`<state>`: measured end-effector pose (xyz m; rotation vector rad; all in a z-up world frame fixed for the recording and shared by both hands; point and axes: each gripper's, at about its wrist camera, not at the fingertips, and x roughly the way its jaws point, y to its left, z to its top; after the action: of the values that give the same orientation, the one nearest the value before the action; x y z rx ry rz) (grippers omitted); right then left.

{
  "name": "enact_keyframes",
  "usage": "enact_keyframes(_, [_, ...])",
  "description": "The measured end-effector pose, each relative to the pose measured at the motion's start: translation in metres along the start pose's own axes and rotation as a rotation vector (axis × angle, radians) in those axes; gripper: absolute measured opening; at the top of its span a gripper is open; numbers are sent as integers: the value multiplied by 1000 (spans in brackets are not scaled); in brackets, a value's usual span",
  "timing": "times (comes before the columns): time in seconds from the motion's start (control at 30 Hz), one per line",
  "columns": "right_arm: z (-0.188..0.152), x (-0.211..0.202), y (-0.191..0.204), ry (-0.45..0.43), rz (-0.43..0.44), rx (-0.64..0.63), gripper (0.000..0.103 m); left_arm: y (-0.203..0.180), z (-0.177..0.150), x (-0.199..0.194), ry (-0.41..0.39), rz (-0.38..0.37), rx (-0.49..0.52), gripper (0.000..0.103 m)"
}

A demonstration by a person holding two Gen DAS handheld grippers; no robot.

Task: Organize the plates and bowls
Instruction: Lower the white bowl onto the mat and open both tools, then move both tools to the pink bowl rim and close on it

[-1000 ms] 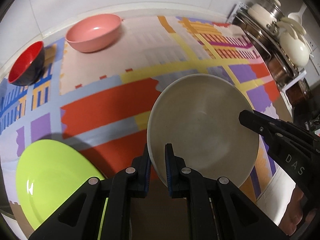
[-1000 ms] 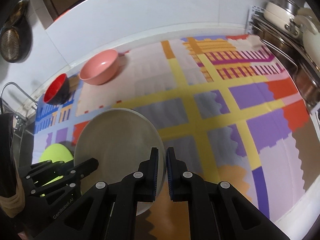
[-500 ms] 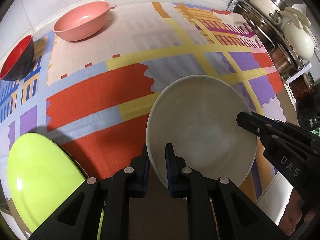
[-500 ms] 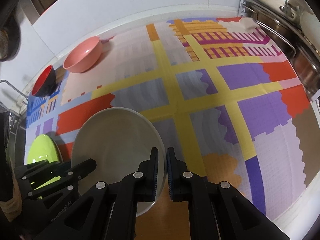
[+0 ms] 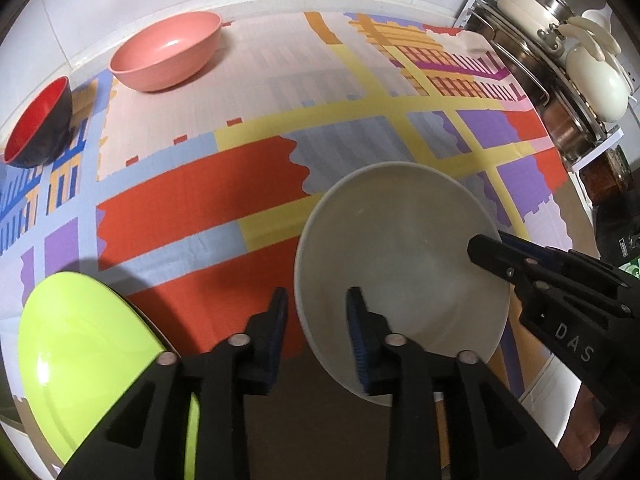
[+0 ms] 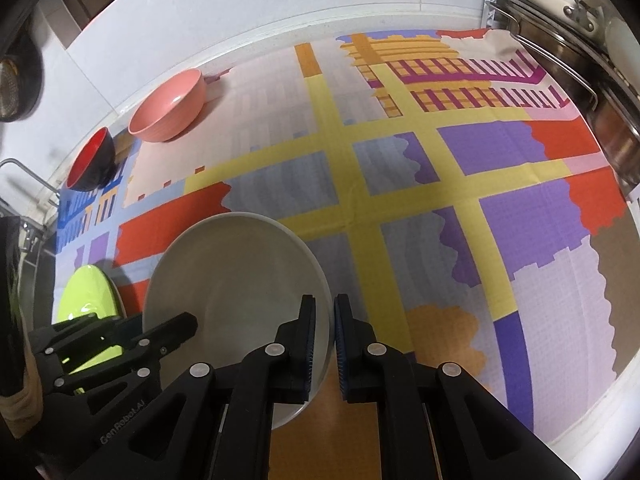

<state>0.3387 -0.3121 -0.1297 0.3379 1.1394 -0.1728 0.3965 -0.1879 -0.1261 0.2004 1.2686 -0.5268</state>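
Observation:
A grey plate (image 5: 400, 272) (image 6: 236, 280) hangs low over the patterned cloth (image 5: 200, 200), held by its edges. My left gripper (image 5: 316, 300) straddles its left rim. The jaws are opening and the pads stand clear of the rim. In the right wrist view its black fingers (image 6: 176, 330) show at the plate's lower left. My right gripper (image 6: 325, 308) is shut on the plate's right rim, and its fingers (image 5: 492, 252) also show in the left wrist view. A lime green plate (image 5: 88, 360) (image 6: 88, 296) lies at the near left. A pink bowl (image 5: 168, 52) (image 6: 168, 106) and a red-and-black bowl (image 5: 36, 124) (image 6: 90, 164) stand at the back left.
A wire rack with pots and lids (image 5: 560, 60) (image 6: 568, 20) lines the right side of the counter. A white tiled wall (image 6: 240, 20) closes the back. A metal frame (image 6: 24, 184) stands past the counter's left end. A hand (image 5: 592, 436) holds the right gripper.
My left gripper's jaws have spread apart off the grey plate's rim. The right gripper keeps its clamp on the plate, which has come a little lower towards the cloth.

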Motion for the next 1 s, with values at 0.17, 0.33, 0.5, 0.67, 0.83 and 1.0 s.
enact_keyframes(0.17, [-1, -5, 0, -28, -25, -2, 30, 5, 1, -13, -43, 21, 2, 41])
enact_keyframes(0.33, [6, -21, 7, -86, -20, -16, 30, 17, 7, -39, -131, 57, 4, 44])
enact_keyframes(0.5, [20, -37, 24, -154, 11, -50, 30, 33, 20, -64, -207, 87, 0, 44])
enact_keyframes(0.67, [41, -47, 51, -212, 52, -111, 30, 58, 36, -85, -267, 116, -29, 44])
enact_keyframes(0.83, [62, -51, 75, -245, 81, -158, 30, 79, 52, -100, -315, 158, -48, 44])
enact_keyframes(1.0, [84, -51, 96, -271, 103, -203, 30, 98, 68, -110, -353, 185, -59, 44])
